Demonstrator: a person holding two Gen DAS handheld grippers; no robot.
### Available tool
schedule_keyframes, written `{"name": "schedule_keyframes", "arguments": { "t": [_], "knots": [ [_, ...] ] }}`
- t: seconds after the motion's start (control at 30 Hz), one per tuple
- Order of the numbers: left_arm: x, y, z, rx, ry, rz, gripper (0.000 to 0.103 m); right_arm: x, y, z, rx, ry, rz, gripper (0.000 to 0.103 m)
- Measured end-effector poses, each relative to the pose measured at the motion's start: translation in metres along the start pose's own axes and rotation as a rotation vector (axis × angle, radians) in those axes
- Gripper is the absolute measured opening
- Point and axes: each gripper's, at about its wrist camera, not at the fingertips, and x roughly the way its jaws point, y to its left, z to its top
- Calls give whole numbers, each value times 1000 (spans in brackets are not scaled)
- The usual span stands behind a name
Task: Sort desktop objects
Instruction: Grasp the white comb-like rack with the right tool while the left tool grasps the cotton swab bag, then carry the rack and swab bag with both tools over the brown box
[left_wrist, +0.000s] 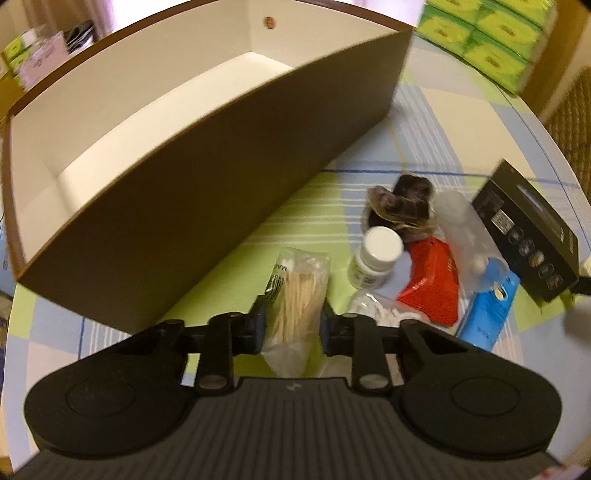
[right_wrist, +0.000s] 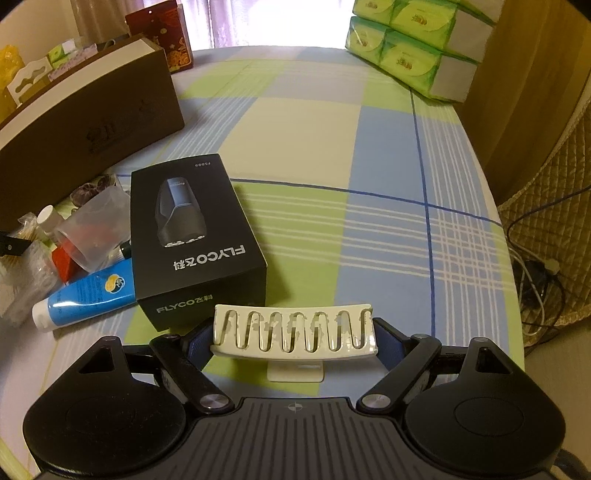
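The left claw (left_wrist: 291, 325) grips a clear plastic bag of wooden cotton swabs (left_wrist: 297, 295), light, soft and crinkly, pinched across its middle just beside the open brown cardboard box (left_wrist: 207, 177); the right claw (right_wrist: 293, 332) clamps a white plastic toothed hair clip (right_wrist: 293, 330) end to end, stiff, light and probably brittle, held above the checked counter (right_wrist: 369, 221) near the black shaver box (right_wrist: 195, 236).

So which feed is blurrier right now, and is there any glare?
Left wrist view: motion smear on the brown box edge and the black carton at right. Right wrist view: sharp, FLYCO box print readable, but the window is blown out at top.
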Motion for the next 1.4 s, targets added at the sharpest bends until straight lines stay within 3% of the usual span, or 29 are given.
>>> {"name": "schedule_keyframes", "arguments": {
  "t": [0.1,0.3,0.97,1.2,1.4],
  "knots": [
    [-1,-5,-2,20,-6,25,16,0,1,-1,-12,2,2,83],
    [-11,5,-8,-46,7,63,15,-4,1,-3,-30,2,5,83],
    [-82,3,-25,-223,-91,56,15,-45,15,21,-145,-98,100,83],
    [-107,2,-17,-248,-154,57,15,-63,29,38,-189,-151,170,83],
    [-128,10,2,-264,-221,51,15,-71,50,66,-217,-180,283,83]
  ]
}}
